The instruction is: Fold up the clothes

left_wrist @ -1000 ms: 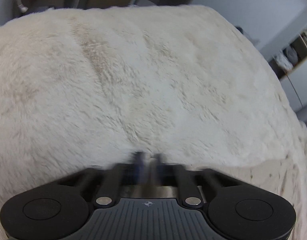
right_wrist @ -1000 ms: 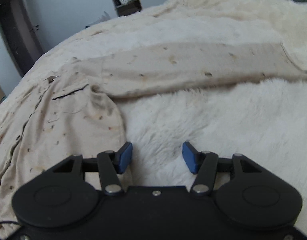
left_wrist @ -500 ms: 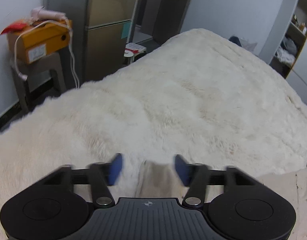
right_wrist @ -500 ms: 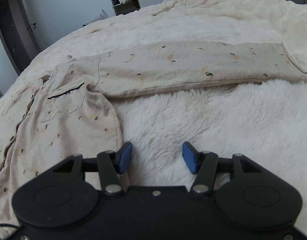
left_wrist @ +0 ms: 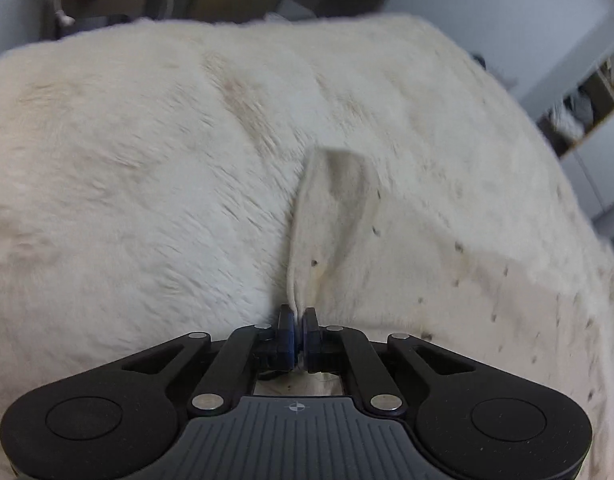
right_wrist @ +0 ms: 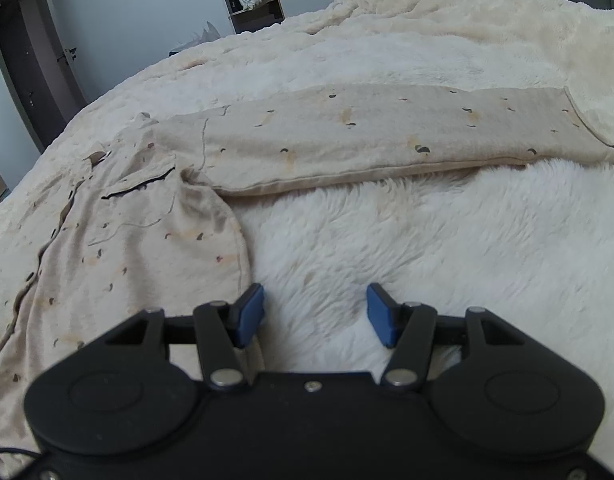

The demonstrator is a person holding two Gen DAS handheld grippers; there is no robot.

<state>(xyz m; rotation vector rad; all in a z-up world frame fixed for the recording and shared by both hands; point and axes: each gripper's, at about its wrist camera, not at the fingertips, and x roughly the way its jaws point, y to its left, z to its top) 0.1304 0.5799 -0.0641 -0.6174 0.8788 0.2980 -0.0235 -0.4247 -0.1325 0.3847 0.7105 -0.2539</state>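
Beige garment [left_wrist: 331, 216], seemingly its sleeve, pinched in left claw [left_wrist: 298, 330]; right claw [right_wrist: 315, 314] agape, empty.

The left gripper [left_wrist: 297, 320] was wide open half a second ago, with a bit of cloth between its blue pads. Now it has snapped shut on that bit of the beige shirt [left_wrist: 331, 216], which stands up in a fold. The picture is blurry, so the hand seems to have moved.

Bare fur blanket [right_wrist: 447, 248] ahead; sleeve [right_wrist: 367, 136] lies across beyond.
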